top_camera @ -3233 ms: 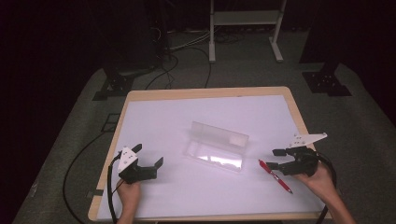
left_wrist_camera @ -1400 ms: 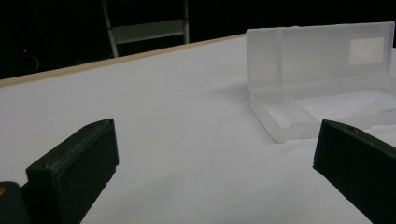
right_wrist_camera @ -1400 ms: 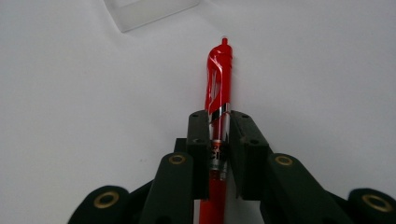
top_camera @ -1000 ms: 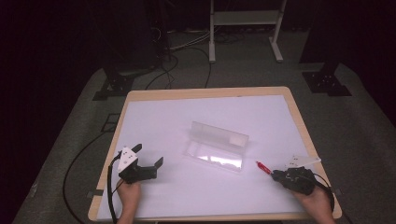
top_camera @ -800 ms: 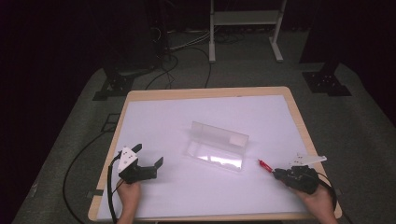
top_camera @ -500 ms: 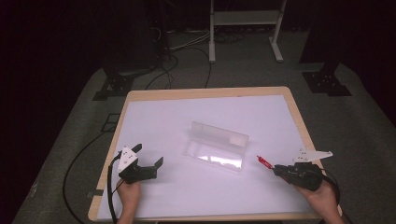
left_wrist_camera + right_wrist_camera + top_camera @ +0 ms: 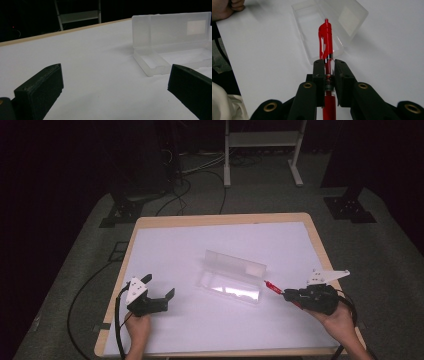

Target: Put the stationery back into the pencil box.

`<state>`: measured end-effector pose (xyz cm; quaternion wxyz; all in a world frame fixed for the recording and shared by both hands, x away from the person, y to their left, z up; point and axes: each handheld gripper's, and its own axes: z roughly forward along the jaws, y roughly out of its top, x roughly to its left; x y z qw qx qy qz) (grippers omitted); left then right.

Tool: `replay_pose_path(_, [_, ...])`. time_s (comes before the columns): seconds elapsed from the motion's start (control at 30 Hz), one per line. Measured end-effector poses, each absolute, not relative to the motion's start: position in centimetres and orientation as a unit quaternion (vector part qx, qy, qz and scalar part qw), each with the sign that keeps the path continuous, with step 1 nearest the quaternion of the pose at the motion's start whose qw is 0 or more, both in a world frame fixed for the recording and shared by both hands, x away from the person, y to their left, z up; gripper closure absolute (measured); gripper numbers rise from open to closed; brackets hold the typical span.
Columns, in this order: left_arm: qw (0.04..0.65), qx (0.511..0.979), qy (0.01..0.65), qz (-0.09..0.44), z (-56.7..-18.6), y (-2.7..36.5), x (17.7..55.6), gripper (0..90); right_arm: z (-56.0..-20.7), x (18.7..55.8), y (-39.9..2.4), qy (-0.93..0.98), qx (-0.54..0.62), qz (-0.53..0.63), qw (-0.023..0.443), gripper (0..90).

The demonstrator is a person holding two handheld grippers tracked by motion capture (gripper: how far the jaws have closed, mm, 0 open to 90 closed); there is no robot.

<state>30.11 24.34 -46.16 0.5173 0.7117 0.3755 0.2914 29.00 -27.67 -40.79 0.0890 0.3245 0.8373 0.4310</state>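
Red pen (image 7: pixel 326 47) clamped between the two black jaws of the right gripper (image 7: pixel 327 62), barrel running lengthwise out past the jaw tips, clip end foremost. In the high view, same right gripper (image 7: pixel 286 292) near the table's right edge, toward the front right corner, held off the surface, with the pen's (image 7: pixel 272 286) red tip sticking out to the left toward the clear plastic case (image 7: pixel 232 281). Pen tip close beside the case's right end, apart from it. Grey three-cornered plate on top of that gripper, hand (image 7: pixel 340 320) wrapped round its body from below.

Case lying open about the middle of the table (image 7: pixel 165 245), slightly toward the front, lid standing upright along its far side, shallow tray on the near side. In the right gripper view, case (image 7: pixel 312 22) under and beyond the pen, tray bare. In the left gripper view, case (image 7: pixel 172 42) ahead and to the right, lid upright with a pale label patch, tray low in front of it.

Left gripper (image 7: pixel 159 292) near the front left corner, low over the white tabletop, jaws spread wide, grasping nothing. In its own view, left gripper (image 7: pixel 115 82) with bare white surface between the two jaws.
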Motion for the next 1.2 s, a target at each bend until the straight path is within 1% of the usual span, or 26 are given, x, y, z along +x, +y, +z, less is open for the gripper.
replay_pose_path(0.57, [0.518, 0.711, 0.376, 0.290, -46.2, 24.4, 30.1, 0.0, -39.0, 31.8, -24.4, 0.846, 0.278, 0.450, 0.063, 78.8])
replay_pose_path(1.2, [0.519, 0.710, 0.376, 0.290, -46.2, 24.4, 30.1, 0.0, -37.2, 34.4, -20.9, 0.858, 0.242, 0.450, 0.062, 78.8])
